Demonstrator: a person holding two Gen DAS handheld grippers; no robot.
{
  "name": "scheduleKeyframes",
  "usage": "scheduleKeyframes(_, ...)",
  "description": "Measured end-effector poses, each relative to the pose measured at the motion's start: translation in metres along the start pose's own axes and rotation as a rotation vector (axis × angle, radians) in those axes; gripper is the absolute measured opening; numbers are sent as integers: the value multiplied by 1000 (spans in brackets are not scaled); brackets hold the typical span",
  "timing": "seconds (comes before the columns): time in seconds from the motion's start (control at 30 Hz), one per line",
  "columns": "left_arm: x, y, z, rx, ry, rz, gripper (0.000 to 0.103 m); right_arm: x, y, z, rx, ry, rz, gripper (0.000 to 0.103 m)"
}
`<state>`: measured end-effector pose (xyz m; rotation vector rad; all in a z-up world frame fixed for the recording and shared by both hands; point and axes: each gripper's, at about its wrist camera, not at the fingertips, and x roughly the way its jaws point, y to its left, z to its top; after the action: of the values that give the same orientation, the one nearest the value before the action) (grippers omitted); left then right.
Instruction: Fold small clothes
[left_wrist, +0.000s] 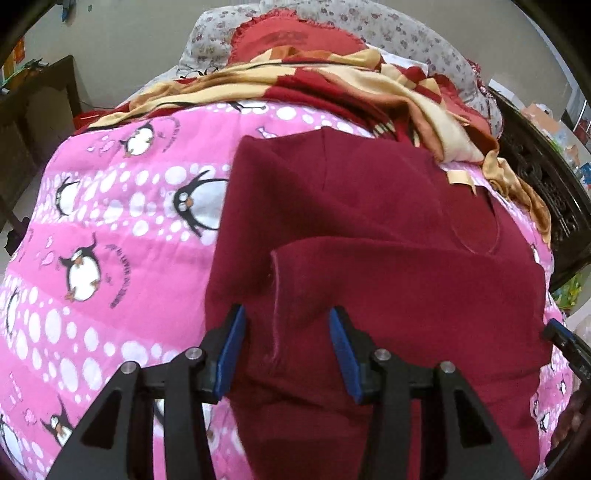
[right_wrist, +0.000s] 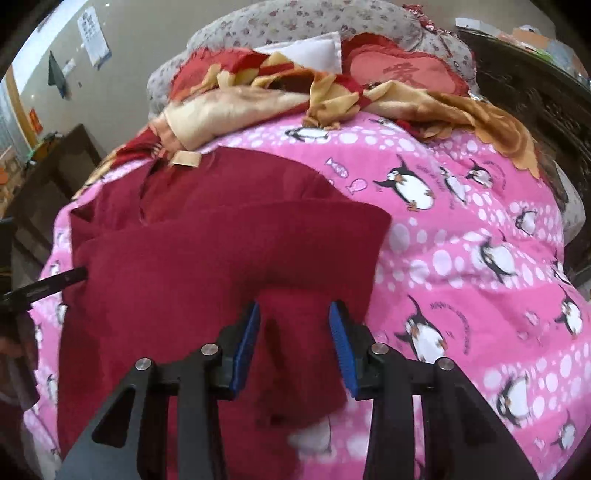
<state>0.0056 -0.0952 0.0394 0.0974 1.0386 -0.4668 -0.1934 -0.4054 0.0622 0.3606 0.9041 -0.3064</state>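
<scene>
Maroon garment (left_wrist: 369, 229) lies on the pink penguin quilt (left_wrist: 110, 229) of the bed, its near part doubled over toward the far end. Left gripper (left_wrist: 287, 350) and right gripper (right_wrist: 294, 343) each stand over a near corner, fingers apart with cloth between them, not visibly pinching. A fold looks midway; next, I'd guess, comes clamping both corners and carrying them across evenly.

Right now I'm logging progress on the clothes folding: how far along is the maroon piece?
Done: one fold is in; an upper layer of the maroon garment lies over the lower one on the penguin quilt. In hand: the left gripper and right gripper each straddle a near edge with jaws apart, not pinching. Left: further folds; the red-and-yellow cloth behind lies crumpled.
</scene>
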Motion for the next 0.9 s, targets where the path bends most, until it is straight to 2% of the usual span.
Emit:
scheduleKeyframes(0.07,-9,2,-8,-9,-13,-7,50,-14,1,-8,-21,-11,0,50)
scheduleKeyframes(0.13,-17,2,-16,-17,-22,-15,57,-18,2,-17,-27,-5,5,50)
scheduleKeyframes(0.23,-24,0,-30,-28,-15,-37,64,6,2,-32,-46,75,-31,51)
scheduleKeyframes(0.27,-26,-1,-37,-27,3,-53,64,11,-1,-33,-45,82,-36,54)
scheduleKeyframes(0.37,-37,2,-53,-28,36,-89,64,5,-12,-29,39,86,20,54)
scheduleKeyframes(0.53,-63,16,-88,-26,48,-136,75,-45,-23,-41,95,15,122,57)
scheduleKeyframes(0.63,-75,25,-110,-22,78,-129,75,-66,-27,-64,89,28,154,59)
scheduleKeyframes(0.9,-94,29,-154,9,118,-79,75,-77,-23,-118,89,101,187,59)
